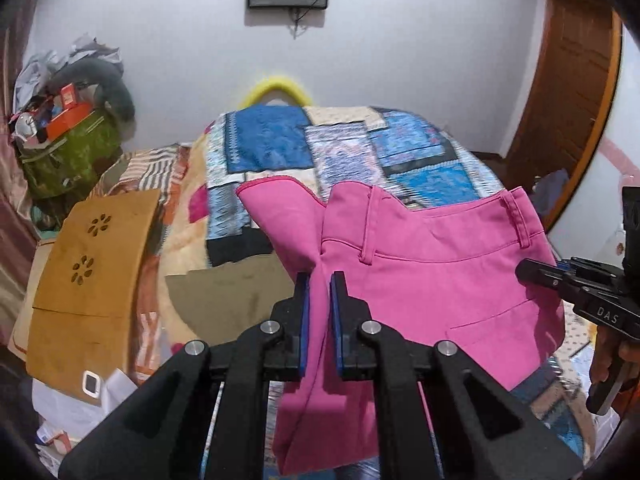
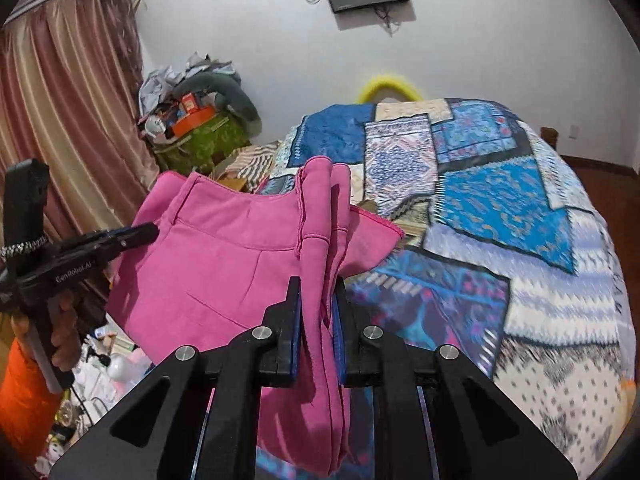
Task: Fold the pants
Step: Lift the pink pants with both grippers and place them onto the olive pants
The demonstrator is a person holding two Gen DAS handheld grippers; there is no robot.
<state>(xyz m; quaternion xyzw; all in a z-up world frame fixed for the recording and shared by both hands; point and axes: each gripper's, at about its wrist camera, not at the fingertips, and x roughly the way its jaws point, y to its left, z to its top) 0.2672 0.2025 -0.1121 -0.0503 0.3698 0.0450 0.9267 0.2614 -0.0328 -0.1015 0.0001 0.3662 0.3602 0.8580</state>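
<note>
The pink pants [image 1: 432, 280] hang in the air above the bed, held by both grippers near the waistband. My left gripper [image 1: 320, 280] is shut on a bunched part of the pink fabric, which drops down between its fingers. My right gripper [image 2: 318, 284] is shut on a thick gather of the pants [image 2: 224, 264] at the other side. The right gripper also shows at the right edge of the left wrist view [image 1: 532, 272], and the left gripper at the left of the right wrist view [image 2: 140, 234]. The waistband with its belt loops [image 1: 520, 216] faces up.
A bed with a blue patchwork quilt [image 2: 500, 208] lies under and beyond the pants. A brown cardboard piece [image 1: 92, 264] lies at the left. A cluttered pile with a green bag [image 1: 68, 160] stands by the curtain [image 2: 60, 120]. A wooden door [image 1: 568, 100] is at the right.
</note>
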